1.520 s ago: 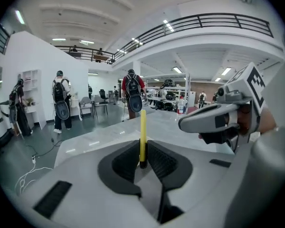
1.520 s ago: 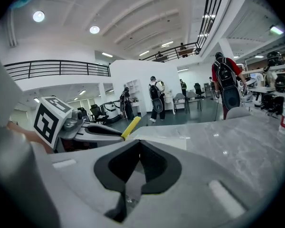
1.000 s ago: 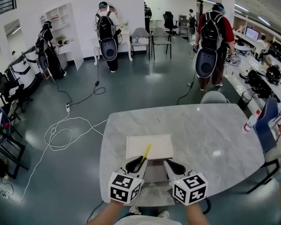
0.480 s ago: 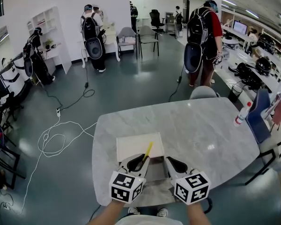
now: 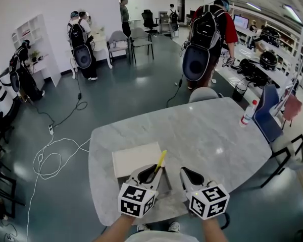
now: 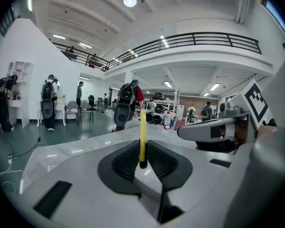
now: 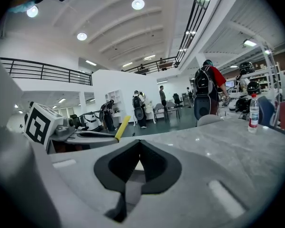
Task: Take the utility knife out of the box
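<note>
My left gripper (image 5: 154,172) is shut on a thin yellow utility knife (image 5: 160,161), which sticks up and away from the jaws over the near edge of a flat white box (image 5: 134,158). In the left gripper view the knife (image 6: 143,136) stands upright between the black pads (image 6: 127,161). My right gripper (image 5: 184,172) hovers just right of it, shut with nothing between its jaws (image 7: 140,145). From the right gripper view the knife (image 7: 122,127) shows at the left, above the marble table (image 5: 202,130).
A plastic bottle (image 5: 247,113) stands at the table's far right edge. A grey chair (image 5: 203,94) and a blue chair (image 5: 265,118) sit against the table. People with backpacks (image 5: 204,39) stand beyond. Cables (image 5: 50,155) lie on the floor at left.
The head view has swung, so the table and box sit further left in it. Both grippers keep their places near the front edge, the left still holding the knife.
</note>
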### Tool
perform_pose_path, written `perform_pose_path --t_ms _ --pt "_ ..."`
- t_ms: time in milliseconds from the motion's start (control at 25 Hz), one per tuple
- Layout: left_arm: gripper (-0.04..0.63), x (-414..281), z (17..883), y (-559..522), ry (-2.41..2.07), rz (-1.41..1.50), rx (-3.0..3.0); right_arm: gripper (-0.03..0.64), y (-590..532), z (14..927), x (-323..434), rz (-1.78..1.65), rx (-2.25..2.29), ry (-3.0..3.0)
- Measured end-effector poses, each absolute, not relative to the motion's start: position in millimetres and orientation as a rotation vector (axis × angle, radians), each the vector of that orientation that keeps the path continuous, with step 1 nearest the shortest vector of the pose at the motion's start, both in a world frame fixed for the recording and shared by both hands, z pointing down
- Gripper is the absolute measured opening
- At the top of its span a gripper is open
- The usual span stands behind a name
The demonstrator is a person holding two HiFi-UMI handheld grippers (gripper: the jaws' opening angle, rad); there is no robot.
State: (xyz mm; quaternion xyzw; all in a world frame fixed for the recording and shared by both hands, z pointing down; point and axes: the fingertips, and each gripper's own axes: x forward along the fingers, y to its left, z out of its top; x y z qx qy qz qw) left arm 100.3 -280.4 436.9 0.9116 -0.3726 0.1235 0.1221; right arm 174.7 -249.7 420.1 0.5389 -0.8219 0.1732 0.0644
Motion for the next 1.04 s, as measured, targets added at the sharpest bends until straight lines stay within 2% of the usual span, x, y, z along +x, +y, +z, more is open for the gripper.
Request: perform_pose_path --t_ms 400,1040 --pt "0.052 125.7 436.9 -276.1 -0.997 0.384 2.691 0.005 -243.0 414.4 200.8 0.523 1.727 -2.44" --pt "0.052 118.3 445.2 -276.9 -0.999 0.402 2.679 0.005 -243.8 421.1 191.4 0.53 1.7 -2.446"
